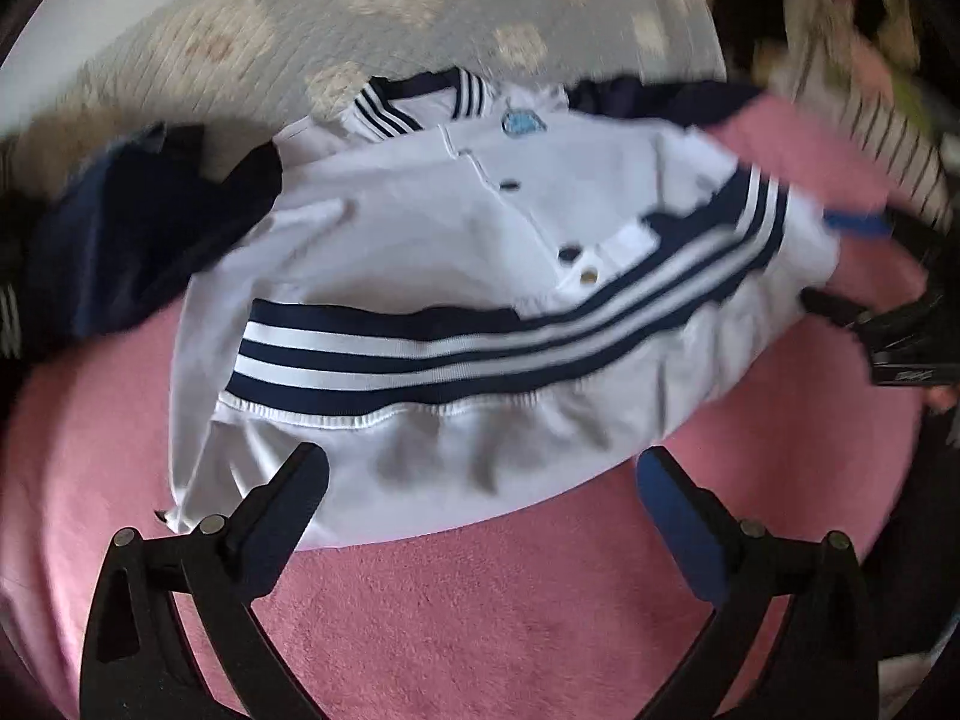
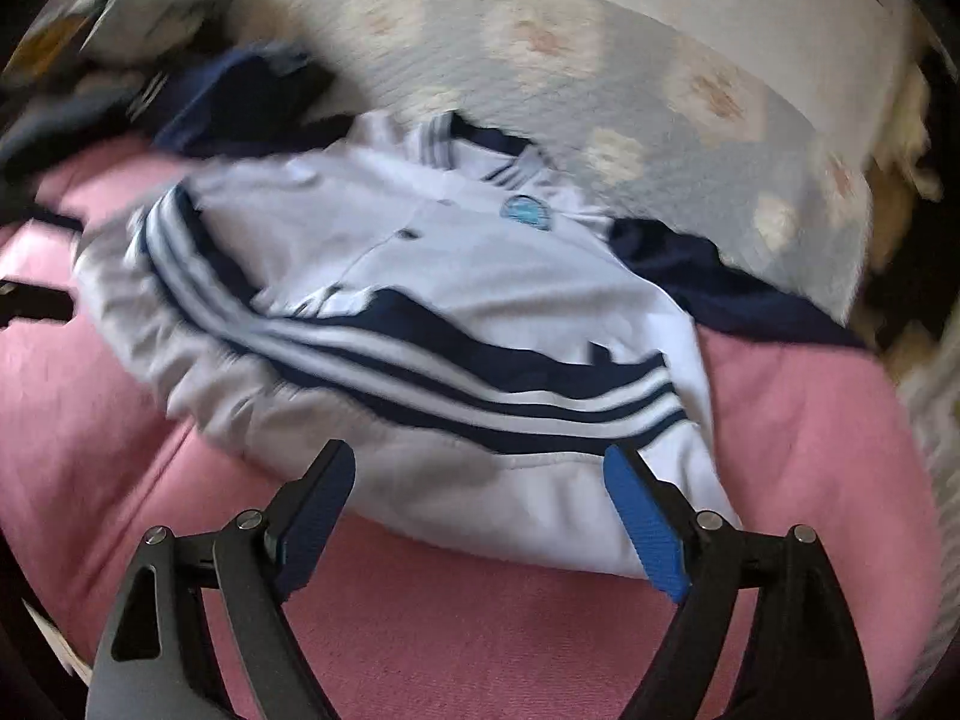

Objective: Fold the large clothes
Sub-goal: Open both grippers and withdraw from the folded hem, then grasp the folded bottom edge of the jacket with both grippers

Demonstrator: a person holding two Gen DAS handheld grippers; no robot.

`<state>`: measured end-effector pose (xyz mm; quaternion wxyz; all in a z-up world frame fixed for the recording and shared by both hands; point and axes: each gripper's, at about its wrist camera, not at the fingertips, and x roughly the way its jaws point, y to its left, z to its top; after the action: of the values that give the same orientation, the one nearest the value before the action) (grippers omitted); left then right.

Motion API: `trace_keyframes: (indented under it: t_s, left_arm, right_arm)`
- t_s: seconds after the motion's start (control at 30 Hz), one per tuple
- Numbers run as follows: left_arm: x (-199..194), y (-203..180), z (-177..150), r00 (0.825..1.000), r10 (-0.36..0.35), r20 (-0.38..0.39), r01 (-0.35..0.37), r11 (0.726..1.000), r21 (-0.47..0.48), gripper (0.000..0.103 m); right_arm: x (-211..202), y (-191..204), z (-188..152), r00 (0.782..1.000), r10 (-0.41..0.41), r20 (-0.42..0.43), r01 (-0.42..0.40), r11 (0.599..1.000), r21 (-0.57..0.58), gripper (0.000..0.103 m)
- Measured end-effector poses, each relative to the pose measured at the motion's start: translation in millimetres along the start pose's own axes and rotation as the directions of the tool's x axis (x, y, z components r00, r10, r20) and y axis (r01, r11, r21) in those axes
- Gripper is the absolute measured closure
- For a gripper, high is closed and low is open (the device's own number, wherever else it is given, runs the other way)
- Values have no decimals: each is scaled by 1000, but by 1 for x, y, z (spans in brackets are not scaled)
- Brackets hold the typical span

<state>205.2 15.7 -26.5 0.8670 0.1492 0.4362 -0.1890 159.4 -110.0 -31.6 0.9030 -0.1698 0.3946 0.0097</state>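
A white jacket [image 1: 420,222] with navy sleeves, navy-and-white striped hem band and a blue chest badge lies on a pink blanket [image 1: 480,618], its lower part folded up over the body. My left gripper [image 1: 480,468] is open and empty, just above the near white edge. My right gripper [image 2: 480,468] is open and empty over the same fold; the jacket [image 2: 456,276] fills that view. The right gripper's black tip [image 1: 840,309] shows at the jacket's right edge in the left wrist view. Both views are motion-blurred.
A grey quilt with pale flower patches [image 1: 372,12] lies beyond the jacket. A dark pile of clothes [image 2: 120,90] sits at the far left of the right wrist view. A striped cloth [image 1: 888,138] lies at the far right.
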Motion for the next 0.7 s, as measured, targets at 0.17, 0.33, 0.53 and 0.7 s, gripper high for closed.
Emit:
trace_keyframes:
  t_s: [0.17, 0.33, 0.53, 0.7]
  left_arm:
    - [19, -13, -4, 999, 36, -40, -35, 999, 42, 1]
    - [34, -25, -13, 994, 62, -95, -52, 992, 113, 2]
    - [58, -24, -16, 972, 203, -116, -186, 973, 140, 2]
    - [66, -1, -10, 965, 241, -106, -233, 969, 80, 2]
  right_arm:
    - [11, 22, -8, 999, 4, -48, -7, 997, -76, 17]
    - [31, 14, -11, 994, -13, -106, 11, 1000, -23, 17]
    - [40, 3, -11, 991, -8, -130, 10, 1000, 16, 15]
    - [39, -15, -12, 987, -62, -147, 66, 997, 26, 13]
